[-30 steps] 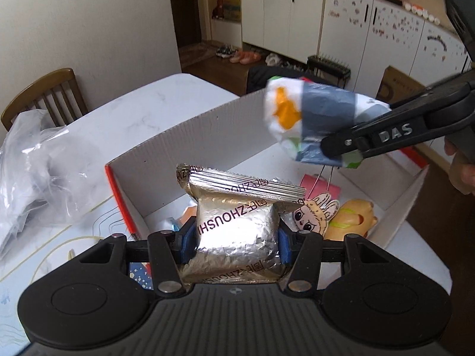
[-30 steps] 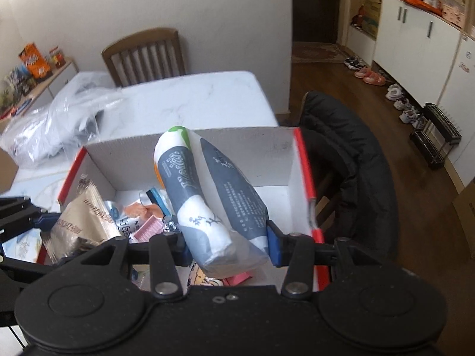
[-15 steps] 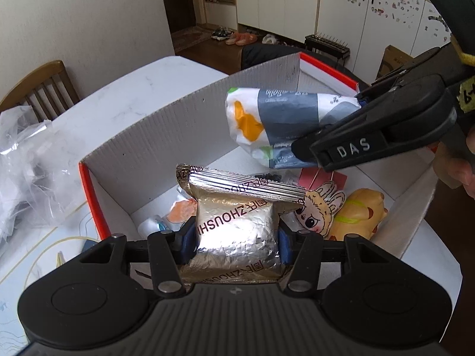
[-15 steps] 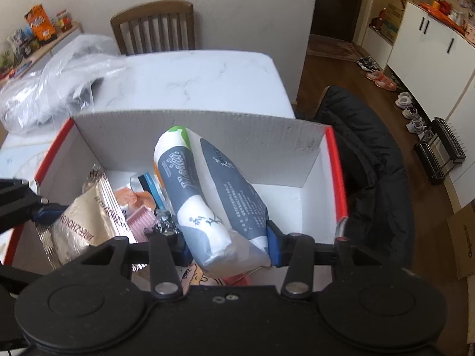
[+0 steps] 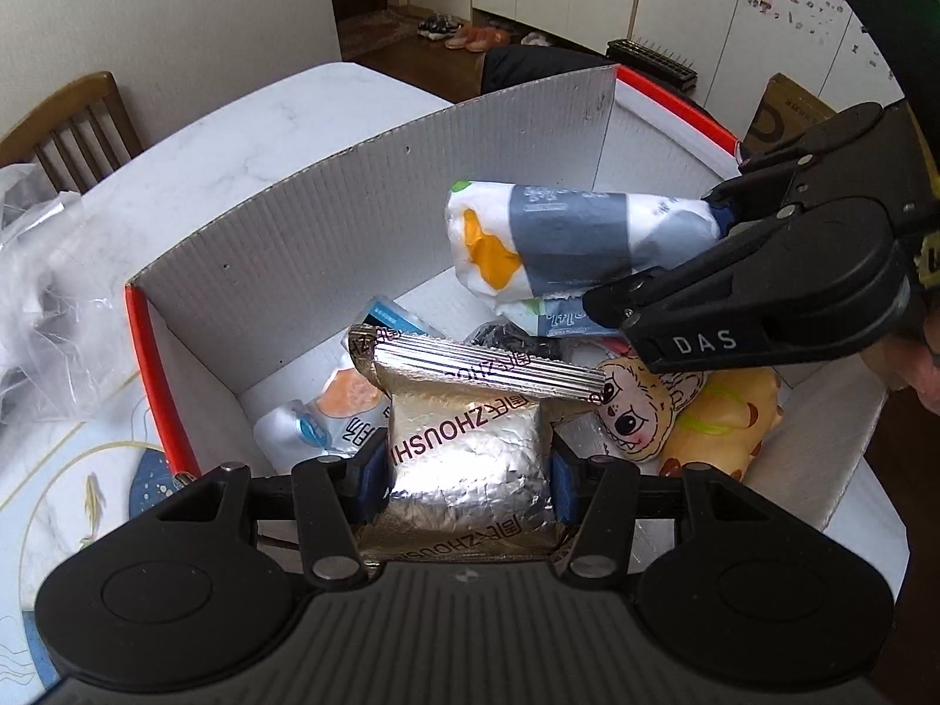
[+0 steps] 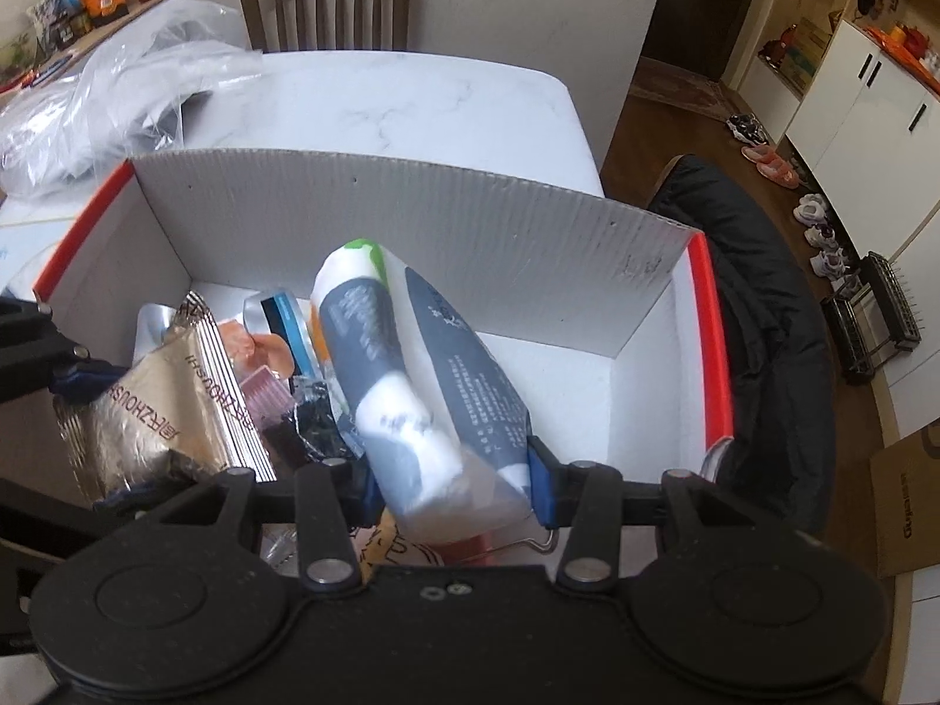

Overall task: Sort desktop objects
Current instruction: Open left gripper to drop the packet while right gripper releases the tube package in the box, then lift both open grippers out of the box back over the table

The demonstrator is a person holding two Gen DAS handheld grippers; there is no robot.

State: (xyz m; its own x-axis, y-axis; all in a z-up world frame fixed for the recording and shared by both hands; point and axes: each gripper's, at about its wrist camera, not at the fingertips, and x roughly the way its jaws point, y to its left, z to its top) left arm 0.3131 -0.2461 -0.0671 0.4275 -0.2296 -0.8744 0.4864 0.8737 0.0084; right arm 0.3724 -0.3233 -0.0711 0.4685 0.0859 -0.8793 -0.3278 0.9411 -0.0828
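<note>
Left gripper (image 5: pixel 469 470) clamped on silver foil snack pack (image 5: pixel 464 458), held upright over near-left part of cardboard box (image 5: pixel 352 200). Right gripper (image 6: pixel 452 484) clamped on white/grey tissue pack (image 6: pixel 411 376), tilted over box middle. Below in box: plush doll (image 5: pixel 640 417), yellow toy (image 5: pixel 722 429), small pouches (image 5: pixel 329 417). Box on white table (image 6: pixel 411 100) w/ clear plastic bag (image 6: pixel 111 100) beside; wooden chair (image 6: pixel 326 0) behind.

The snack pack (image 5: pixel 467 458) is shiny, crinkly silver foil. The soft pack (image 6: pixel 411 376) is smooth, glossy plastic. The box (image 6: pixel 411 223) is ridged, matt white cardboard. The table (image 6: pixel 411 100) looks like smooth white marble. The chair (image 6: pixel 326 6) is brown wood.
</note>
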